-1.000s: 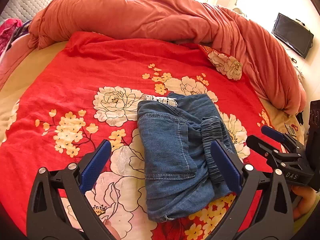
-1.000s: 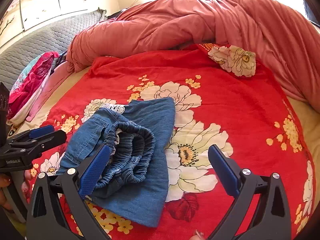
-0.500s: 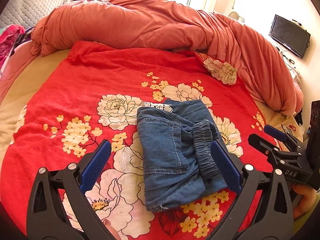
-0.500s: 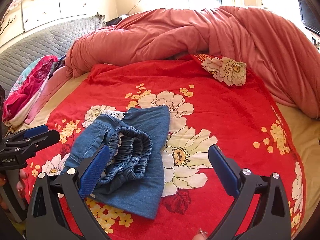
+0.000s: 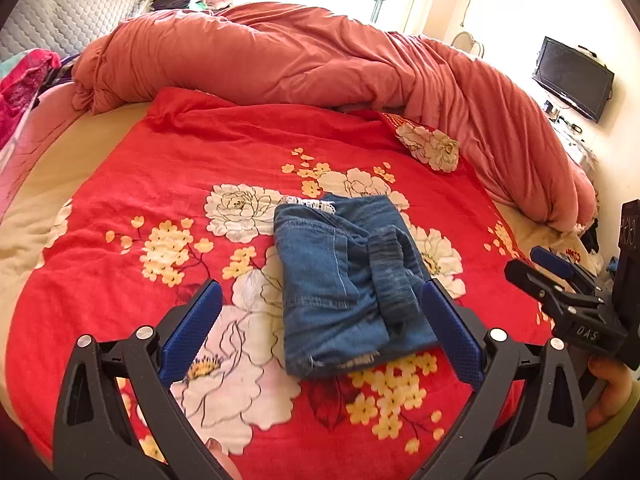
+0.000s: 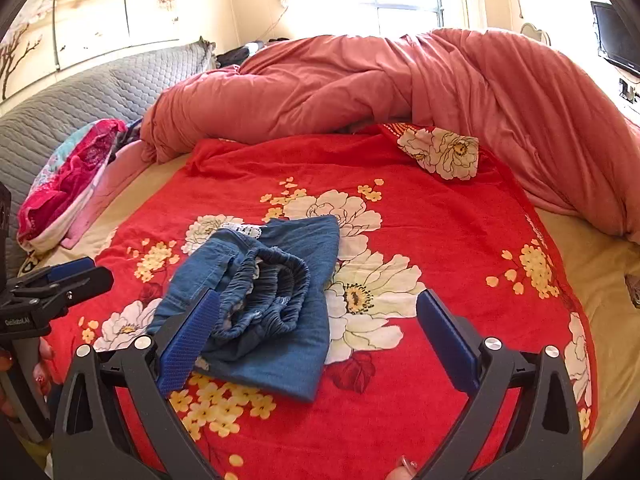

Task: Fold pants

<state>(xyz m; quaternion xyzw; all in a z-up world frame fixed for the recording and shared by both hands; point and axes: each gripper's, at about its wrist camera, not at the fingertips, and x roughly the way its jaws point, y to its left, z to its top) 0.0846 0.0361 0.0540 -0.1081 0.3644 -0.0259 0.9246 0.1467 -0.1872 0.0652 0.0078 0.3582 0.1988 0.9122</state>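
The blue denim pants (image 5: 344, 280) lie folded into a small bundle on the red floral blanket (image 5: 180, 168), elastic waistband on top at the right. They also show in the right wrist view (image 6: 264, 300). My left gripper (image 5: 322, 320) is open and empty, held above the blanket just short of the bundle. My right gripper (image 6: 318, 332) is open and empty, to the right of the bundle, and shows at the right edge of the left wrist view (image 5: 560, 280). The left gripper shows at the left edge of the right wrist view (image 6: 56, 284).
A rumpled salmon duvet (image 5: 320, 60) is piled along the far side and right of the bed. A pink patterned cloth (image 6: 68, 184) lies at the left by the grey quilted headboard (image 6: 100, 92). A TV (image 5: 572, 76) hangs on the right wall.
Both grippers have pulled back and risen from the folded pants, so the bundle looks smaller and farther. The pants have not moved.
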